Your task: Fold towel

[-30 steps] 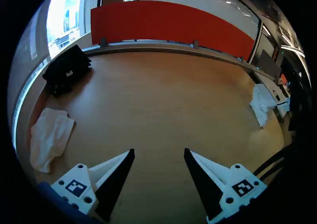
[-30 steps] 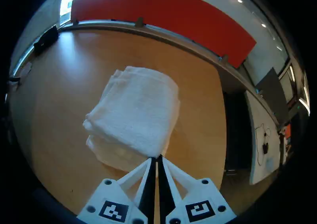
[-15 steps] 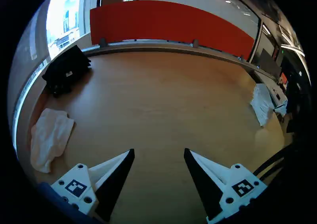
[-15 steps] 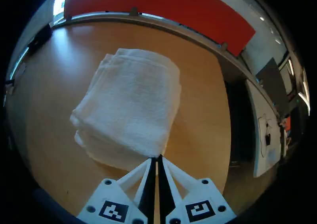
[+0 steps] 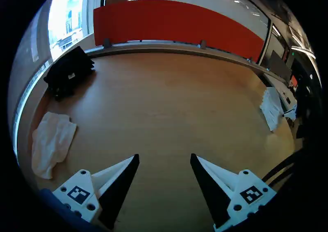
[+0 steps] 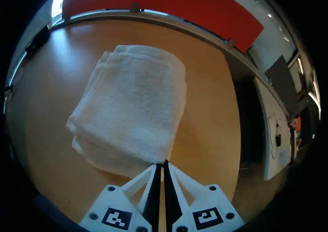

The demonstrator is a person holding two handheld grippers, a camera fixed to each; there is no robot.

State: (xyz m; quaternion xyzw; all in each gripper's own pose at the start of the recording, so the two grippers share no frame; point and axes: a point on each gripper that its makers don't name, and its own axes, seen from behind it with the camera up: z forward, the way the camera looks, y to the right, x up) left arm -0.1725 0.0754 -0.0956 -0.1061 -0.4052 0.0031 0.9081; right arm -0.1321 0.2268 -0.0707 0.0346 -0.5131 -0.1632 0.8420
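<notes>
The tabletop (image 5: 172, 100) is a broad sheet of smooth, light wood with a raised rail along its far edge, and a flat red partition (image 5: 176, 22) stands behind that rail. The folded towel (image 6: 131, 109) lies as a thick, nubby white stack with rounded folds. It looks finished and is probably being set off toward the right edge to keep the middle free. A soft black bag (image 5: 67, 72) is slumped at the far left, and a crumpled white cloth (image 5: 51, 143) sits near it, likely waiting its turn. The left claw (image 5: 164, 155) hovers over bare wood with its fingers spread and holding nothing. The right claw (image 6: 163, 163) appears pinched together on the stack's nearest corner.
</notes>
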